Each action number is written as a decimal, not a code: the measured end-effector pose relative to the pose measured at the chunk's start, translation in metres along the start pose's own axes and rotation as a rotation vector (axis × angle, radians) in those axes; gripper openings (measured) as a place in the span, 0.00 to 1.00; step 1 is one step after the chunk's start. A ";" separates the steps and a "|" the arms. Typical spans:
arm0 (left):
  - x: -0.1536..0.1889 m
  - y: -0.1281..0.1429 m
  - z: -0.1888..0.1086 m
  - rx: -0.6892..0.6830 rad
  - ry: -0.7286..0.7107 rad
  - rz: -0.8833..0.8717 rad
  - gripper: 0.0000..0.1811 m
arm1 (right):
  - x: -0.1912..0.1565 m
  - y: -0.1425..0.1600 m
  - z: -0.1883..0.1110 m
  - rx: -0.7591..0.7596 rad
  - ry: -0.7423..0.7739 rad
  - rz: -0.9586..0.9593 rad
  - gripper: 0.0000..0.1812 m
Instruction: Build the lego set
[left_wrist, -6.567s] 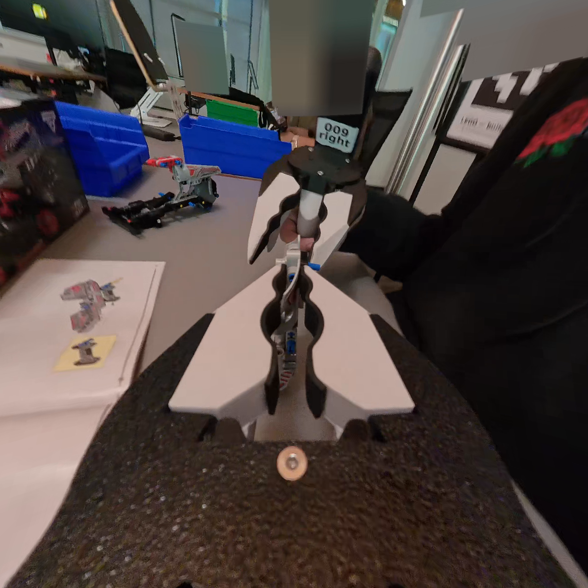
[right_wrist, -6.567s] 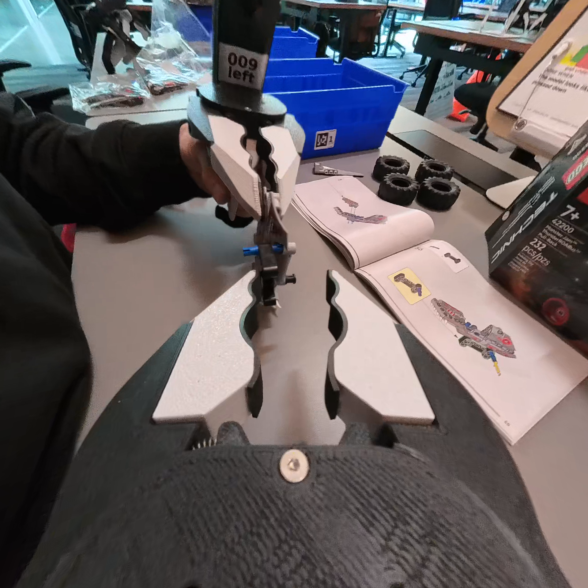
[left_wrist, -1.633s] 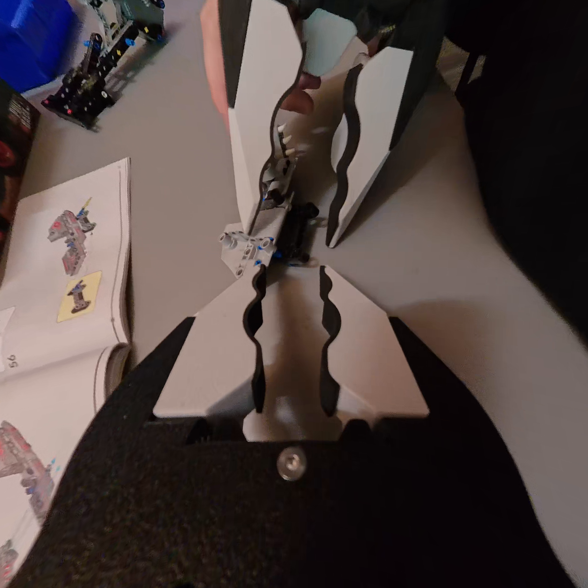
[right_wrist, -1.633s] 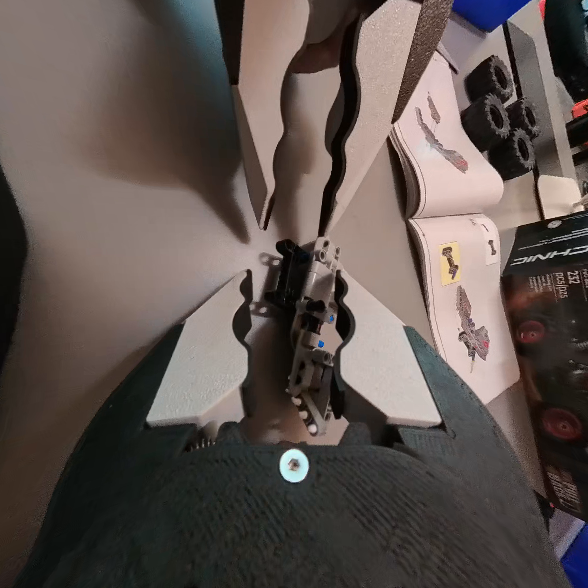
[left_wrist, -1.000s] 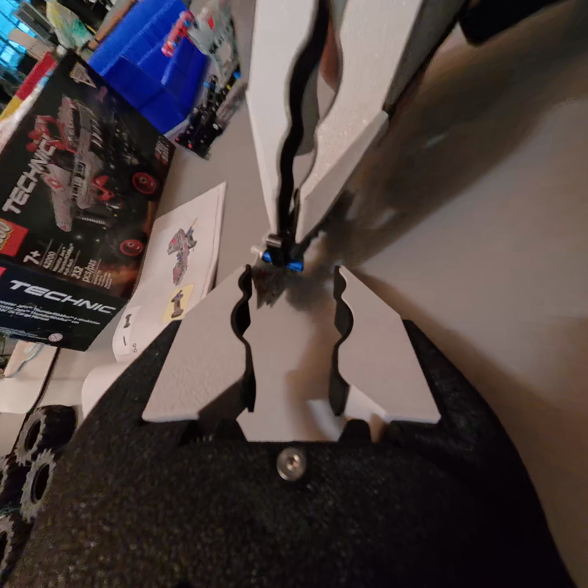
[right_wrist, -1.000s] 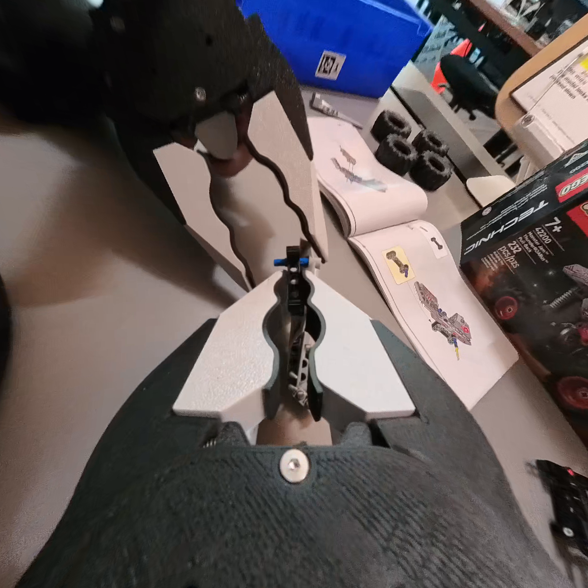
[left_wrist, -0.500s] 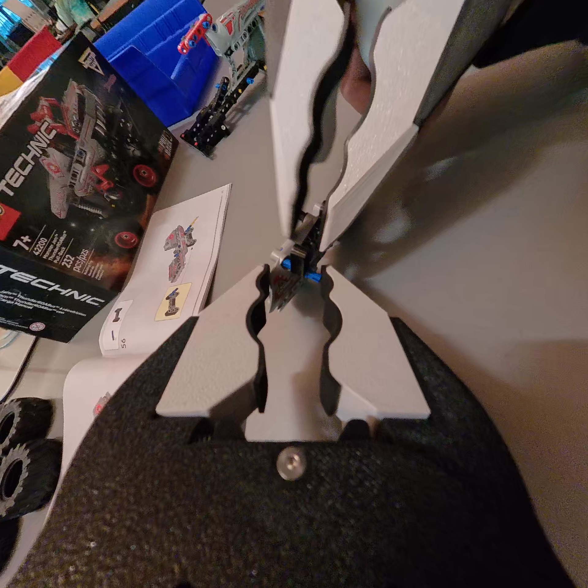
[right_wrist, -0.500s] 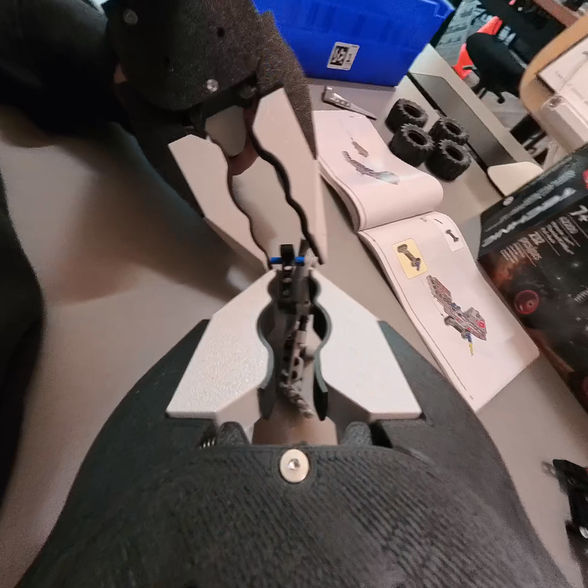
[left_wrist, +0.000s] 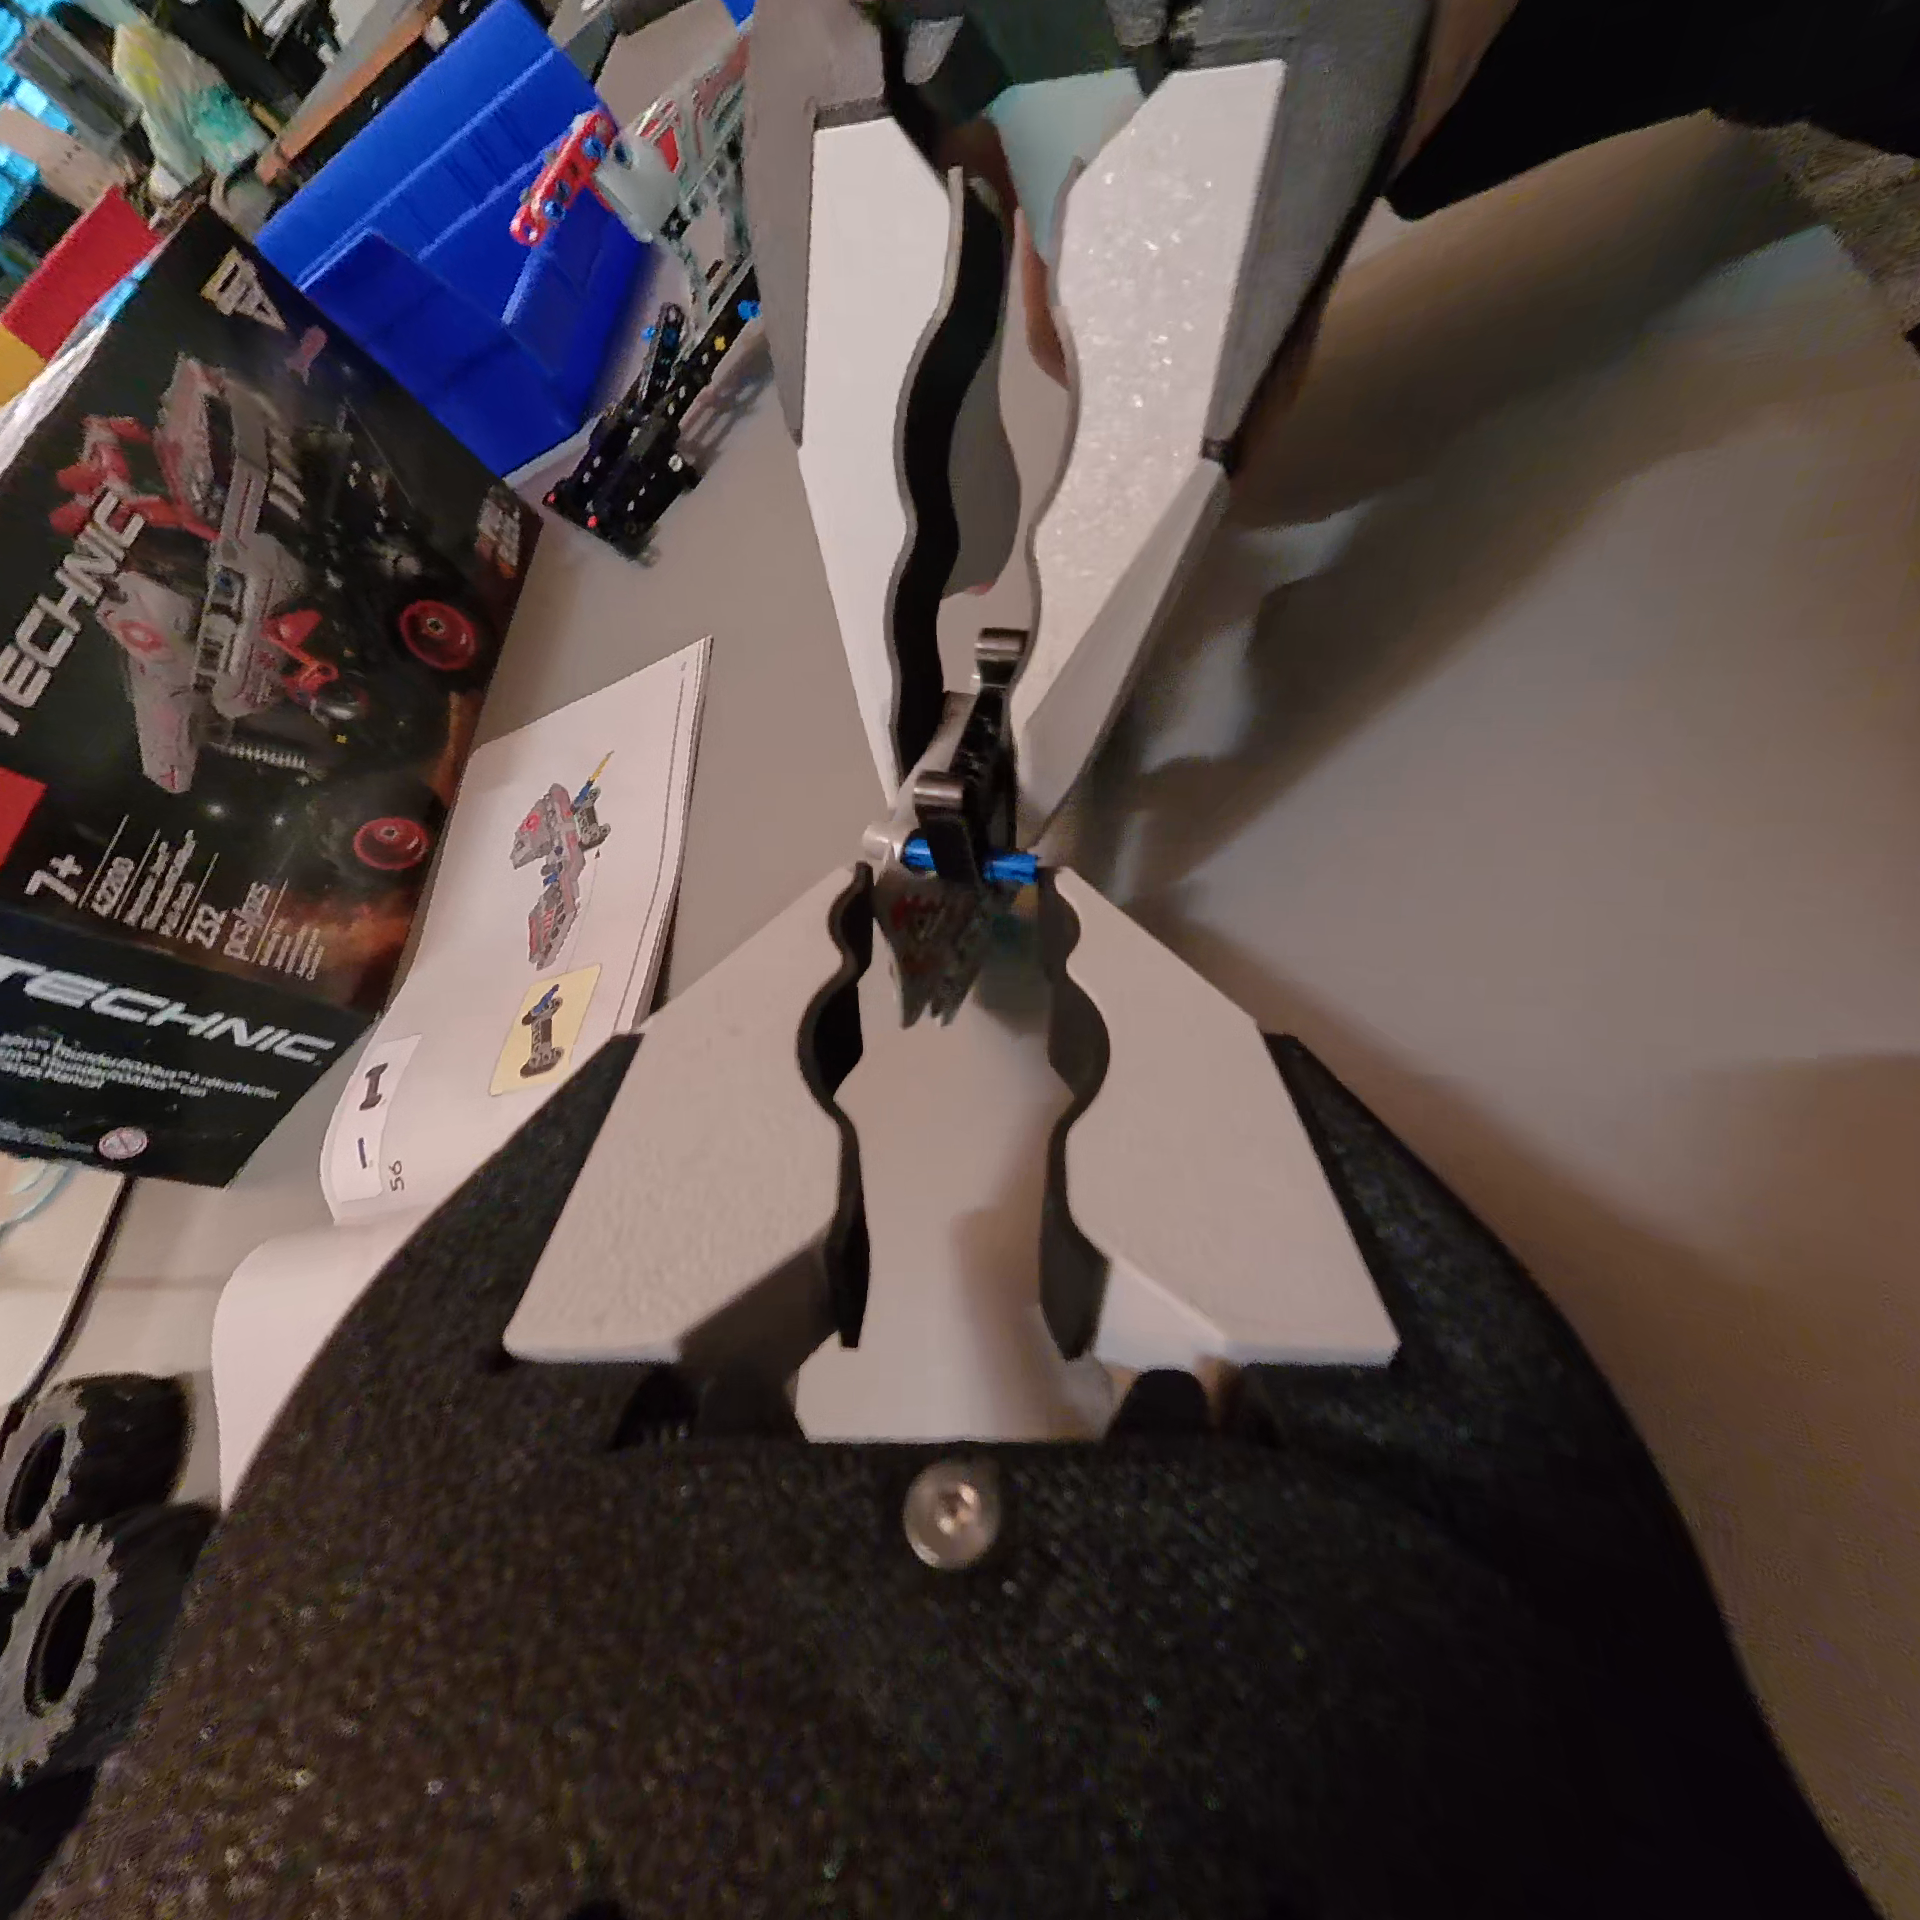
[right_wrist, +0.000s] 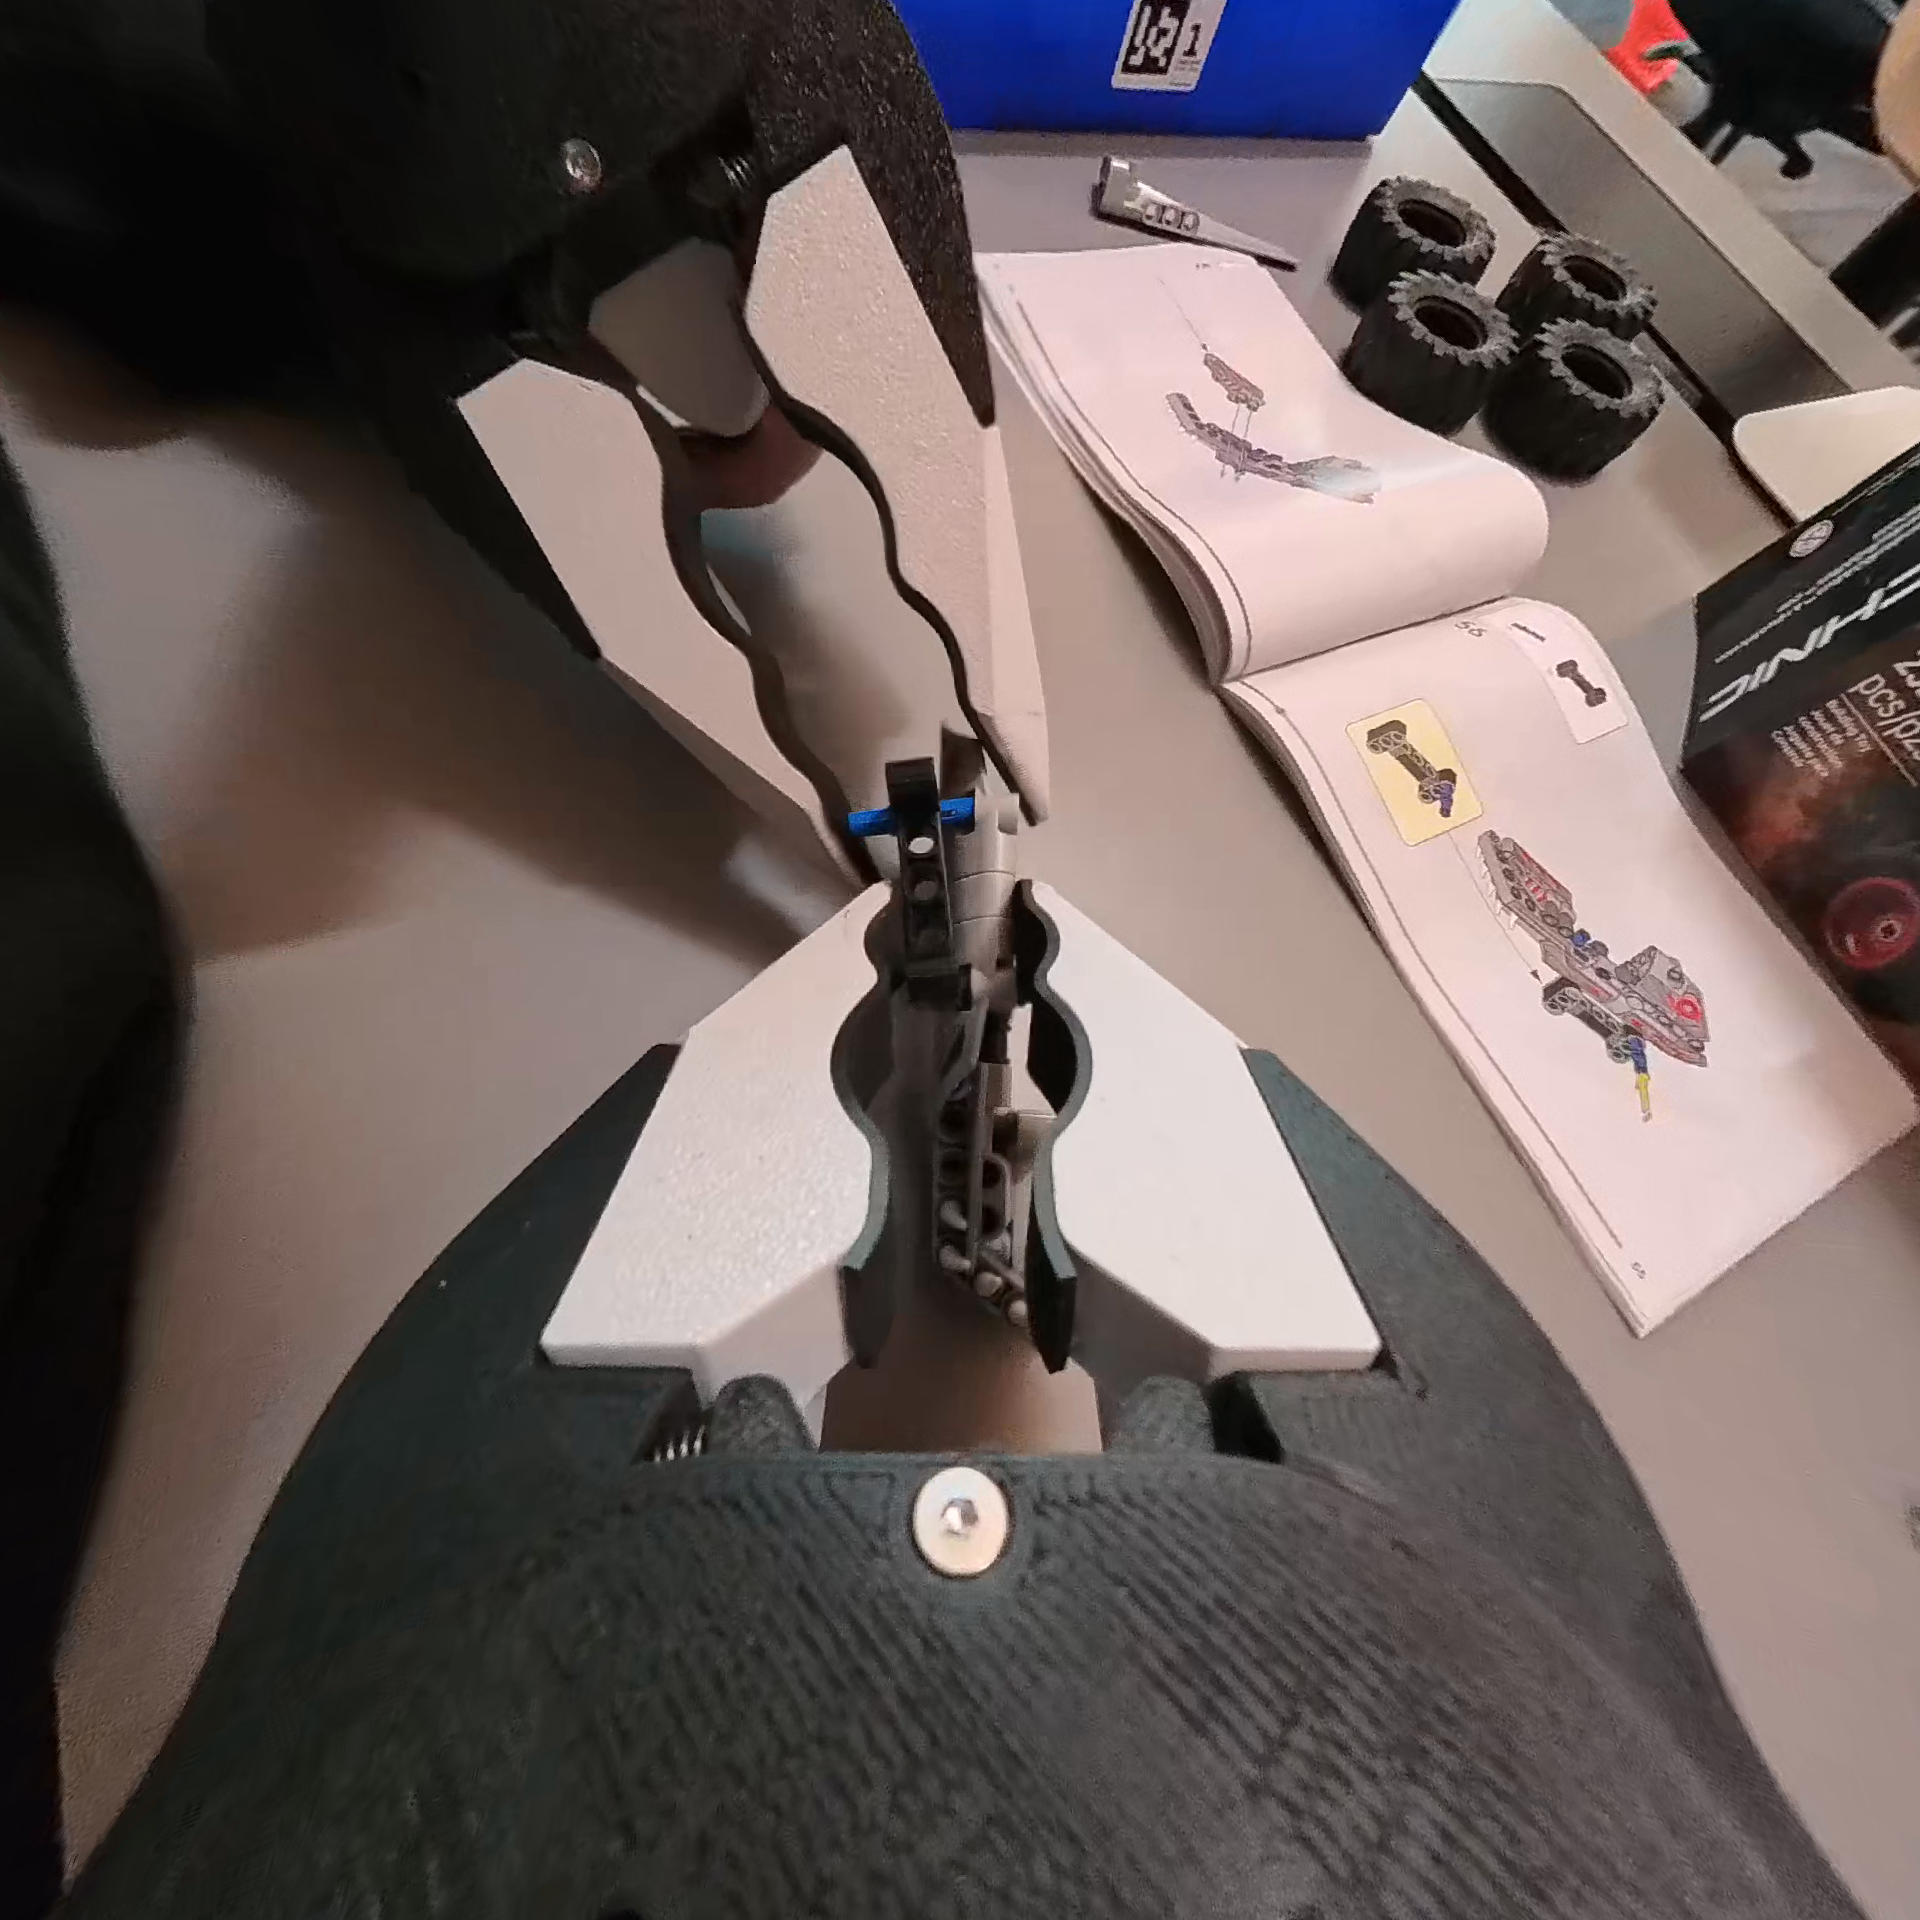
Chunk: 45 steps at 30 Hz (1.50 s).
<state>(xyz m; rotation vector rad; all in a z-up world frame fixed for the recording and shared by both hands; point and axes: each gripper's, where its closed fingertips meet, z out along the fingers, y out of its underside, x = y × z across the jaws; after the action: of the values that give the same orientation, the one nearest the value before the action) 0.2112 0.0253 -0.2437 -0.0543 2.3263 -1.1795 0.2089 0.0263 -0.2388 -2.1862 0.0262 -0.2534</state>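
While the left gripper (left_wrist: 948, 914) has let go and stands spread, the lego piece (left_wrist: 951, 831) pokes between its tips, now pinched by the right gripper (left_wrist: 961, 800) opposite. From the right wrist, the right gripper (right_wrist: 951, 904) is clenched on the lego piece (right_wrist: 951, 1039), raised off the table (right_wrist: 364, 935). Judging by this, the handover is done; the booklet (right_wrist: 1558, 831) lies right.
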 end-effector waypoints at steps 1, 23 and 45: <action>0.001 -0.001 -0.001 0.012 0.008 0.013 0.16 | -0.002 0.000 -0.001 0.009 -0.015 0.008 0.10; 0.010 -0.006 -0.006 0.052 0.124 -0.120 0.14 | -0.008 -0.001 -0.003 0.069 -0.061 -0.017 0.10; 0.015 -0.009 -0.005 0.064 0.170 -0.128 0.14 | -0.012 0.000 -0.002 0.069 -0.079 -0.059 0.10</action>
<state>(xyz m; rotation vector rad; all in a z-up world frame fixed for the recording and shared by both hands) 0.1938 0.0199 -0.2410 -0.0845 2.4608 -1.3688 0.1965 0.0257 -0.2399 -2.1286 -0.0899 -0.1976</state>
